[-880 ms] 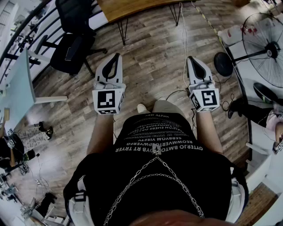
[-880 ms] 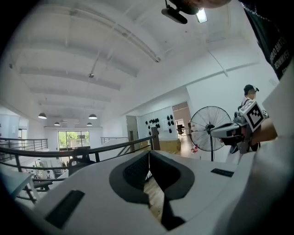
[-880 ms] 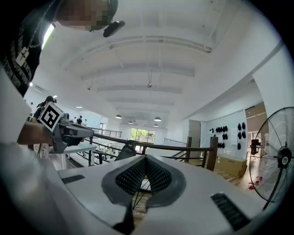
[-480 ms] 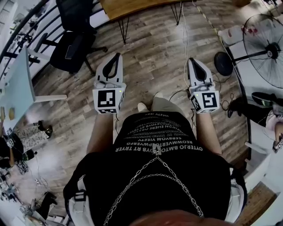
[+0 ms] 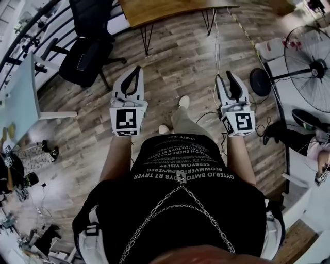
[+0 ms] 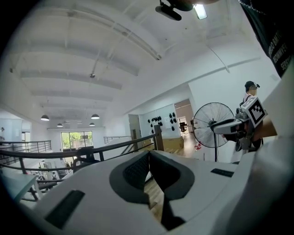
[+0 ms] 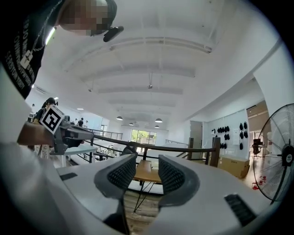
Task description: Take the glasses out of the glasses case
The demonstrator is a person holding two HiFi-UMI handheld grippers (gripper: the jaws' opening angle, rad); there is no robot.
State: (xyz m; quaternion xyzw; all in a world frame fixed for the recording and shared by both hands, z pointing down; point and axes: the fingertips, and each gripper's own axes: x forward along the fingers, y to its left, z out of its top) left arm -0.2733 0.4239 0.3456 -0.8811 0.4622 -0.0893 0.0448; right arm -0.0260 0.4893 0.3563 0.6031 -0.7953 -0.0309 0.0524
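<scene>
Left gripper (image 5: 136,69) up at chest height, jaws together at the tips, nothing caught between them. Right gripper (image 5: 227,77) level beside it, jaws standing apart with bare air in the gap. Both are empty, folks.

Below them is wood-plank floor (image 5: 175,56), with no work surface under either tool. A wooden table (image 5: 165,7) on thin black legs sits ahead, cut off by the top edge. There's a black office chair (image 5: 85,56) off to the left and a pale table (image 5: 23,98) at the left edge. A standing fan (image 5: 312,67) is on the right, with cables trailing across the boards. The person's black printed shirt (image 5: 180,175) fills the lower frame, and one shoe (image 5: 183,101) pokes forward.

The glasses case shows up in no view. The wooden table's top is mostly out of frame, so what lies on it can't be told.

The gripper views give what the head view can't. They show a white ceiling with pendant lamps (image 7: 158,120), a dark railing (image 7: 183,149) and bright windows far back. Each gripper view also catches the other gripper out at its side.
</scene>
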